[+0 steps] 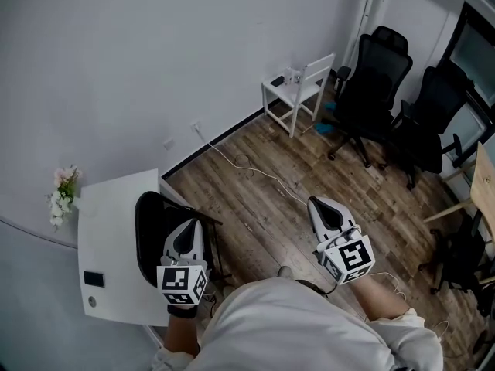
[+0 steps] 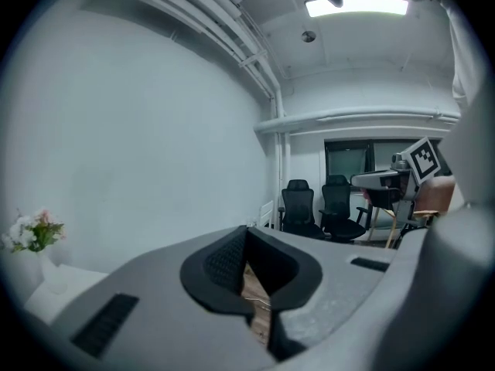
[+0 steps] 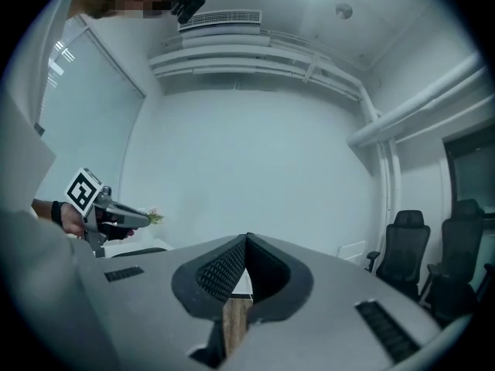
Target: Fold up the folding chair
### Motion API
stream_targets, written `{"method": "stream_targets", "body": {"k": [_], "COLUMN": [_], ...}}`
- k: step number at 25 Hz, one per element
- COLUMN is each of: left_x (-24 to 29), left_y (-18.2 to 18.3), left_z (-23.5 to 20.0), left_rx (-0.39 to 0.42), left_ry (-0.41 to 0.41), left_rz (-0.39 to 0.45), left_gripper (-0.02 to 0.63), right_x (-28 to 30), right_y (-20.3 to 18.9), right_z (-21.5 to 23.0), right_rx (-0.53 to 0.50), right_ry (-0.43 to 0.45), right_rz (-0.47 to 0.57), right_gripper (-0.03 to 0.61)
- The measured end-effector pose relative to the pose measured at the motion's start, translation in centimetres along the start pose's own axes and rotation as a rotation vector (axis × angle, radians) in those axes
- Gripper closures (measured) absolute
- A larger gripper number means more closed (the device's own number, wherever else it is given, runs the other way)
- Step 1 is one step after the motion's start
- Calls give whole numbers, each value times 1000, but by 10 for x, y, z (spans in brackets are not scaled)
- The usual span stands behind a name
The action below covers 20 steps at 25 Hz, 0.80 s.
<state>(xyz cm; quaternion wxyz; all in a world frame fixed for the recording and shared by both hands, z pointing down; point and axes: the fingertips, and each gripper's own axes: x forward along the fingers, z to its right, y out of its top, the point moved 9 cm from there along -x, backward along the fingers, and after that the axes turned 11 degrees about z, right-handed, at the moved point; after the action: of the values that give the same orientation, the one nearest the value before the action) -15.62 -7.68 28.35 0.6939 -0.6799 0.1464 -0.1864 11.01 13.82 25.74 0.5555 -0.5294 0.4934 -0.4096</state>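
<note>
The black folding chair (image 1: 148,234) stands against the right edge of a white table, seen from above as a dark oval panel with thin black legs. My left gripper (image 1: 189,226) hovers over the chair's right side, shut and empty. My right gripper (image 1: 317,202) is held over the wooden floor, well right of the chair, also shut and empty. In the left gripper view the left gripper (image 2: 247,231) has its jaws closed tip to tip, pointing across the room. In the right gripper view the right gripper (image 3: 247,239) is closed the same way, with the left gripper (image 3: 99,205) visible at the left.
The white table (image 1: 108,222) carries a small black item (image 1: 93,279), with flowers (image 1: 62,195) beyond its far corner. A white chair (image 1: 302,91) and two black office chairs (image 1: 379,76) stand by the far wall. A cable (image 1: 255,172) trails across the floor.
</note>
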Motion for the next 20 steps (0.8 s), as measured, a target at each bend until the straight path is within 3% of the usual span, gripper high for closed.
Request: {"method": "stream_targets", "body": {"k": [20], "left_x": [-7], "left_y": [-8], "left_z": [-9], "left_rx": [-18], "left_ry": [11], "left_rz": [-25], "left_gripper": [607], "right_x": [0], "right_y": [-12], "right_z": [-5], "right_rx": [-5], "right_ry": [-27], "right_rz": [-2], "right_gripper": [561]}}
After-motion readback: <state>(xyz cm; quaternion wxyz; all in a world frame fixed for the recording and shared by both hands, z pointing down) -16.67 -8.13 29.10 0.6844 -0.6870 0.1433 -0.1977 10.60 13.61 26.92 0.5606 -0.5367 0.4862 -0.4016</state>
